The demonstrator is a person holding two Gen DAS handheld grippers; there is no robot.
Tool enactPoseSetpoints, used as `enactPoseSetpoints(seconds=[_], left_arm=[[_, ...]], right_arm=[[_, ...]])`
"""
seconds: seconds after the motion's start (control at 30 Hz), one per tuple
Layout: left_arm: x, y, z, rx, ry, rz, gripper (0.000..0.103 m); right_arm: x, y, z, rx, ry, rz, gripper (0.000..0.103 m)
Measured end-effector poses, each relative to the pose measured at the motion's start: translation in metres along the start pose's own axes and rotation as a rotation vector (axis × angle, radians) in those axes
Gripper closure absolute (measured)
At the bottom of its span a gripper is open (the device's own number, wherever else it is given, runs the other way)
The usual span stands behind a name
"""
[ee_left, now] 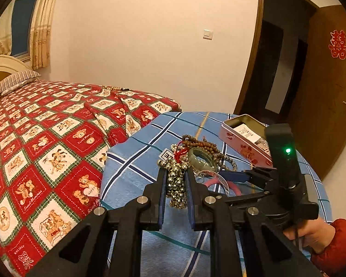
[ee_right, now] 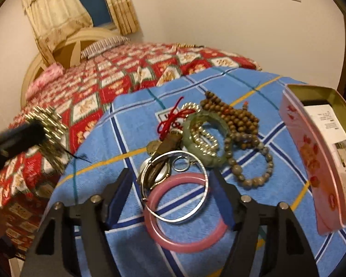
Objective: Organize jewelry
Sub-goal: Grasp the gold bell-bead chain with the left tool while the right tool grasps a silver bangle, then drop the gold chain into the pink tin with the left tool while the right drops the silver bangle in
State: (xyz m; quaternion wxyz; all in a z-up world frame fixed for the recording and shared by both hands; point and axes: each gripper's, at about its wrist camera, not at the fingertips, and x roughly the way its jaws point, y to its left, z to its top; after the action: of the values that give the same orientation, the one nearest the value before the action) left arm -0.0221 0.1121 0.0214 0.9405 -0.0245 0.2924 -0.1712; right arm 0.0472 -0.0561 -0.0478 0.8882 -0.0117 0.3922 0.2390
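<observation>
A heap of jewelry lies on the blue checked cloth (ee_right: 131,124): a pink bangle (ee_right: 184,210), a silver hoop (ee_right: 177,187), a green jade bangle (ee_right: 205,138), brown wooden beads (ee_right: 233,115), grey stone beads (ee_right: 253,173) and a pearl strand (ee_right: 205,138). My left gripper (ee_left: 175,173) is shut on a bunch of gold bells (ee_left: 176,184), lifted beside the heap; the bells also show blurred at the left of the right wrist view (ee_right: 48,124). My right gripper (ee_right: 170,180) is open, its jaws on either side of the pink bangle and silver hoop.
An open pink tin (ee_right: 311,161) with a paper card inside stands at the table's right. A bed with a red teddy-bear quilt (ee_left: 46,138) lies left of and behind the table. A brown door (ee_left: 323,92) stands at the right.
</observation>
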Motion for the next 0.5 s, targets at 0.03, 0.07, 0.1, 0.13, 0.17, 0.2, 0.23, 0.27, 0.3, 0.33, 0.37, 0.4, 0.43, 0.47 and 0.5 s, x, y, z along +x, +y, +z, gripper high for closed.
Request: enactPoseSetpoints(seconds=[0.03,0.07,0.1,0.13,0.17,0.2,0.23,0.27,0.3,0.33,0.37,0.4,0.43,0.47,0.5], left_arm=[[0.001,0.000,0.000,-0.001,0.004,0.002,0.088],[0.003,0.001,-0.001,-0.003,0.007,0.003,0.088],[0.003,0.001,-0.001,-0.005,0.010,0.002,0.088],[0.003,0.000,-0.002,-0.005,0.014,0.000,0.088],[0.004,0.000,-0.003,-0.004,0.017,0.000,0.088],[0.004,-0.001,-0.003,-0.001,0.019,0.003,0.088],[0.004,-0.002,-0.003,0.000,0.019,0.004,0.088],[0.004,-0.002,-0.003,-0.001,0.020,0.004,0.088],[0.003,-0.002,-0.003,-0.004,0.020,0.004,0.088],[0.003,-0.001,-0.003,-0.007,0.020,0.005,0.088],[0.003,-0.001,-0.003,-0.009,0.019,0.005,0.088],[0.003,-0.001,-0.003,-0.010,0.019,0.005,0.088],[0.003,-0.001,-0.003,-0.011,0.019,0.004,0.088],[0.004,-0.001,-0.003,-0.015,0.019,0.002,0.088],[0.005,-0.002,-0.002,-0.018,0.018,-0.001,0.088]], right_arm=[[0.001,0.002,0.000,-0.012,0.001,-0.004,0.025],[0.003,0.005,0.001,-0.028,0.007,-0.007,0.023],[0.006,0.009,0.001,-0.048,0.017,-0.018,0.021],[0.008,0.012,0.001,-0.066,0.023,-0.036,0.020],[0.010,0.015,0.001,-0.082,0.030,-0.055,0.020],[0.011,0.018,0.001,-0.105,0.037,-0.071,0.020],[0.013,0.020,0.001,-0.125,0.043,-0.083,0.020],[0.013,0.021,0.000,-0.138,0.045,-0.095,0.023],[0.012,0.022,-0.001,-0.151,0.045,-0.117,0.034],[0.011,0.021,-0.002,-0.164,0.043,-0.137,0.036],[0.010,0.019,-0.003,-0.164,0.043,-0.133,0.036],[0.007,0.015,-0.003,-0.152,0.038,-0.127,0.036],[0.003,0.009,-0.004,-0.121,0.027,-0.112,0.037],[0.000,0.005,-0.004,-0.096,0.016,-0.094,0.037],[-0.007,-0.002,-0.005,-0.058,-0.007,-0.062,0.037]])
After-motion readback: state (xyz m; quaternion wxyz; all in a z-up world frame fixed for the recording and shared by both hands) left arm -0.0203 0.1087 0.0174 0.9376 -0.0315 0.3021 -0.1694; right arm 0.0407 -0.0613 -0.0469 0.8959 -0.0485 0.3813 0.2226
